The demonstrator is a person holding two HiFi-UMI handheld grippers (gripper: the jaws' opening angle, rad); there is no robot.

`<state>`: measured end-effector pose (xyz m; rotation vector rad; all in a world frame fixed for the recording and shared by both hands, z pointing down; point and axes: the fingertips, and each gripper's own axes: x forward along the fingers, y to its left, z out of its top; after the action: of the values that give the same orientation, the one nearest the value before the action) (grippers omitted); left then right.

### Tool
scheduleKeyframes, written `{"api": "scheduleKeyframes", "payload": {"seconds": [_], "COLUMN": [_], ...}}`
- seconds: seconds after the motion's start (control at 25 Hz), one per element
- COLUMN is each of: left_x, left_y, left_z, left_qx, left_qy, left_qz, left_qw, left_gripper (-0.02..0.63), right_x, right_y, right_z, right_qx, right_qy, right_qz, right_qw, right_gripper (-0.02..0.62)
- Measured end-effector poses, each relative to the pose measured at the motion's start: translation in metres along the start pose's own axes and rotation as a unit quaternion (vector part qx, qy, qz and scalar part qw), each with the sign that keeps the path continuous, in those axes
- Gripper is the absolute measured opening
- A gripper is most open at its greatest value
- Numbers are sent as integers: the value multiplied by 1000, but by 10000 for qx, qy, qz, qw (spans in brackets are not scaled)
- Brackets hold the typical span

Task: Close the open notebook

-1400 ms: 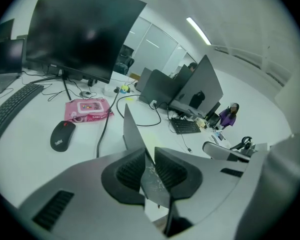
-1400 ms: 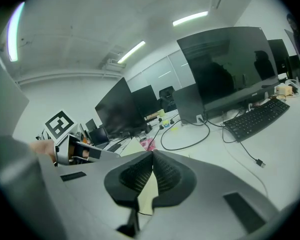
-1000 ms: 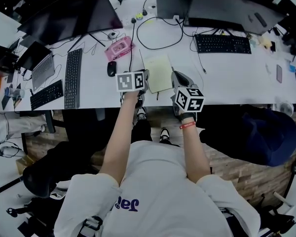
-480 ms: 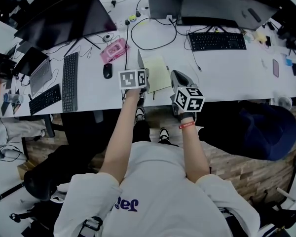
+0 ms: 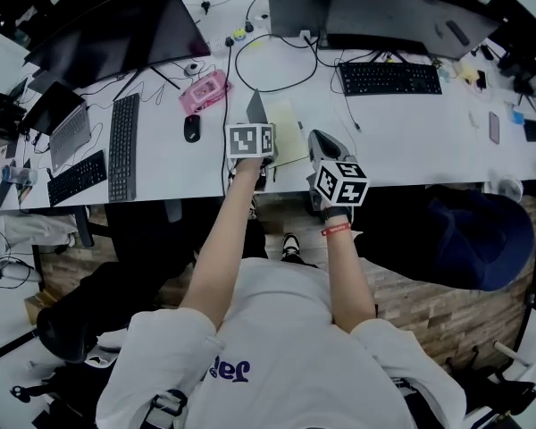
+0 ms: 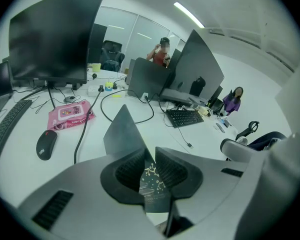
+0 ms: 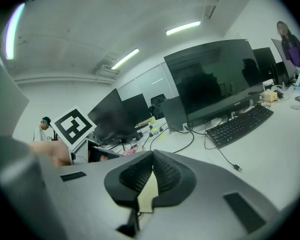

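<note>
Left gripper (image 6: 150,160) is pinching the cover (image 6: 121,132) of the notebook (image 5: 284,114) right now. The jaws are sitting partway apart with the dark, gold-speckled flap between the pads. They're just easing open a hair, but the pads are staying on it, so I'm not calling it a release.

What's changing: a second ago the cover was lying nearly flat off the 9 o'clock side of the yellow page (image 5: 291,141), barely showing from the head view. Now it's standing up like a little wall along that edge, and the gripper is drifting toward 3 o'clock, over the page. So the swing is happening, and I'm reckoning I'm about halfway. The flap is done lifting and is needing to tip over toward 3 o'clock and come down on the page.

Notebook itself is lying at 12 o'clock from me, near the desk (image 5: 411,141) edge, with the mouse (image 5: 191,128) off at its 9 o'clock.

Right gripper (image 7: 151,158) is parking at the notebook's 3 o'clock edge, not going anywhere. Its jaws are meeting at the tips, with a sliver of pale page showing in the slit behind them. I'm not managing to tell whether it's nipping the paper or just sitting closed over it.
</note>
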<state>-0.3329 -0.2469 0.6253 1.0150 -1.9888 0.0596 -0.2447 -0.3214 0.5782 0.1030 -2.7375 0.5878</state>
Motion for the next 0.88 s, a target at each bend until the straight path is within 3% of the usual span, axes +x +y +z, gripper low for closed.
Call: {"api": "scheduleKeyframes", "payload": {"seconds": [0.88], "left_x": [34], "left_y": [-24], "left_z": [-3], "left_qx": [225], "left_qy": [351], "left_qz": [-39], "left_qw": [9991], "left_gripper": [94], "right_x": [-13], "right_y": [-11], "right_z": [-5], "right_qx": [203], "right_qy": [-72], "right_qz": [-198], "right_qw": [9996], "right_gripper": [2]}}
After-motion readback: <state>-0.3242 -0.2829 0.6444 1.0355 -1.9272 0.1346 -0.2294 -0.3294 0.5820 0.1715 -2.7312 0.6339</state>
